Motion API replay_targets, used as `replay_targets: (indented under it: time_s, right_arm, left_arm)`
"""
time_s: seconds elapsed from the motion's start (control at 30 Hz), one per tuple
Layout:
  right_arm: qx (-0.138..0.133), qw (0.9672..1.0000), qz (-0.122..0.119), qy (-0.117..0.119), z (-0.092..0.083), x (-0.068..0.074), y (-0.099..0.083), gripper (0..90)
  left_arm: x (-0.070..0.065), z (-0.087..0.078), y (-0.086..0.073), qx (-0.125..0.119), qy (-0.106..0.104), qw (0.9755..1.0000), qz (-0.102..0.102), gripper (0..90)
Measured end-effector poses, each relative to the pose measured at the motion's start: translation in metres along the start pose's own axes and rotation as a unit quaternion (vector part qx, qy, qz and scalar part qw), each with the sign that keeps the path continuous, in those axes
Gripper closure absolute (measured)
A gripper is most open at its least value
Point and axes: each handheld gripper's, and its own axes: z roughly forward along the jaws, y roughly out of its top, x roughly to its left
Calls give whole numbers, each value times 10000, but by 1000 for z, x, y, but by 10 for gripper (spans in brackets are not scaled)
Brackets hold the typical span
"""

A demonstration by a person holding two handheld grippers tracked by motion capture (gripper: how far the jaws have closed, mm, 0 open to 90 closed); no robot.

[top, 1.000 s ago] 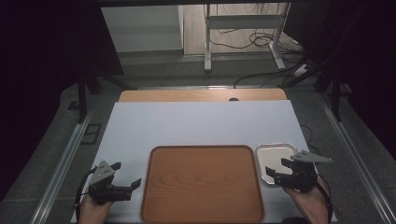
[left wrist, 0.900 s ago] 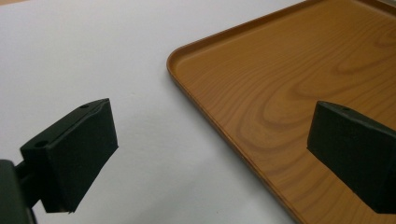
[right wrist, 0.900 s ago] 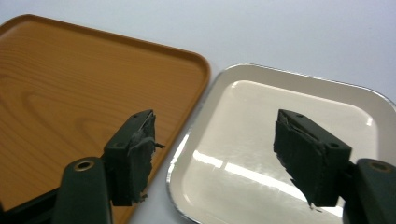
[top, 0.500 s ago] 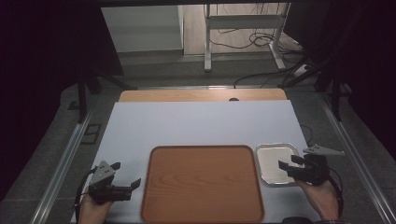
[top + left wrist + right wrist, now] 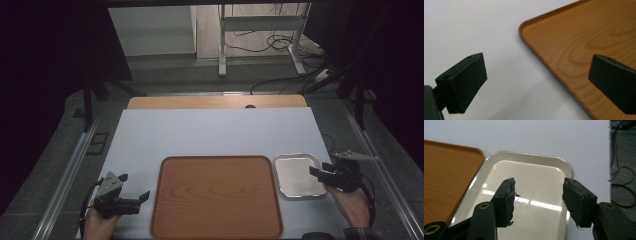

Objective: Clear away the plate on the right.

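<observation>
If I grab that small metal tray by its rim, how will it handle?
The metal tray looks thin and shallow, so it is probably light and stiff. Its glossy surface suggests the right gripper may slip on the rim. Lying flat beside the wooden tray, it would likely slide if pushed, not tip.

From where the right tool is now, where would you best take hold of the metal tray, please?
Probably its raised right rim. The metal tray lies flat and shallow on the table, its left edge close beside the wooden tray, so only the thin lip offers a pinch. Bring the open right tool in from the right, one jaw over the lip.
</observation>
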Motion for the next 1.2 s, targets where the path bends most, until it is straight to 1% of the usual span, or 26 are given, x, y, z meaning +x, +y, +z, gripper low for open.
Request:
replay_targets:
  time_s: [0.07, 0.13, 0.17, 0.23, 0.27, 0.3, 0.33, 0.37, 0.4, 0.43, 0.47, 0.57, 0.6, 0.63, 0.73, 0.8, 0.97, 1.13, 1.17, 1.2]
  right_arm:
    - [34, 9999, 103, -88, 3, -7, 1, 428]
    - [64, 9998, 140, -88, 3, -9, 1, 429]
    - [94, 9997, 209, -80, 6, -14, 1, 430]
    - [119, 9997, 226, -55, 7, -16, 1, 435]
    - [156, 9995, 268, -88, 10, -20, 1, 450]
    - [156, 9995, 268, -88, 10, -20, 1, 450]
    - [194, 9991, 355, -116, 12, -25, 1, 473]
    - [194, 9991, 355, -116, 12, -25, 1, 473]
    - [239, 9989, 370, -164, 14, -30, 1, 499]
    - [239, 9989, 370, -164, 14, -30, 1, 499]
    - [271, 9987, 403, -180, 15, -33, 1, 522]
    - [330, 9985, 409, -174, 16, -36, 1, 540]
    - [358, 9984, 411, -172, 18, -38, 0, 565]
    - [403, 9981, 449, -131, 19, -39, 0, 572]
    - [483, 9978, 439, -119, 23, -39, -1, 592]
    - [572, 9970, 521, -101, 28, -42, -2, 641]
    - [621, 9956, 701, 80, 32, -46, -3, 724]
    - [729, 9938, 819, 161, 37, -46, -5, 789]
    - [729, 9938, 819, 161, 37, -46, -5, 789]
    - [790, 9923, 937, 196, 39, -47, -5, 841]
  left_arm:
    - [0, 0, 0, 2, -3, 10000, -5, 13]
    - [0, 0, 0, 5, 1, 10000, -2, 14]
    - [0, 1, 0, 15, -3, 10000, -2, 14]
    - [0, 0, 0, 36, -9, 10000, 18, 14]
    - [0, 1, 0, 43, -6, 10000, 29, 14]
    - [0, 1, 0, 45, 3, 10000, 35, 14]
    - [-1, 1, 0, 47, -4, 10000, 39, 14]
    - [-1, 1, 0, 47, -4, 10000, 39, 14]
    - [0, 1, 0, 57, -9, 10000, 42, 14]
    - [0, 1, 0, 57, -9, 10000, 42, 14]
    - [0, 1, 0, 62, -9, 10000, 41, 14]
    - [-1, 2, 0, 74, -7, 10000, 44, 15]
    - [-1, 2, 0, 76, -5, 10000, 53, 15]
    - [-2, 2, 0, 92, -7, 9999, 71, 14]
    - [-2, 2, 0, 118, -11, 9999, 95, 15]
    - [-3, 3, 1, 140, -15, 9998, 106, 14]
    - [-3, 4, 0, 170, -23, 9998, 130, 14]
    - [-4, 5, 1, 193, -28, 9997, 172, 15]
    - [-4, 5, 1, 193, -28, 9997, 172, 14]
    - [-4, 5, 1, 214, -36, 9996, 187, 15]
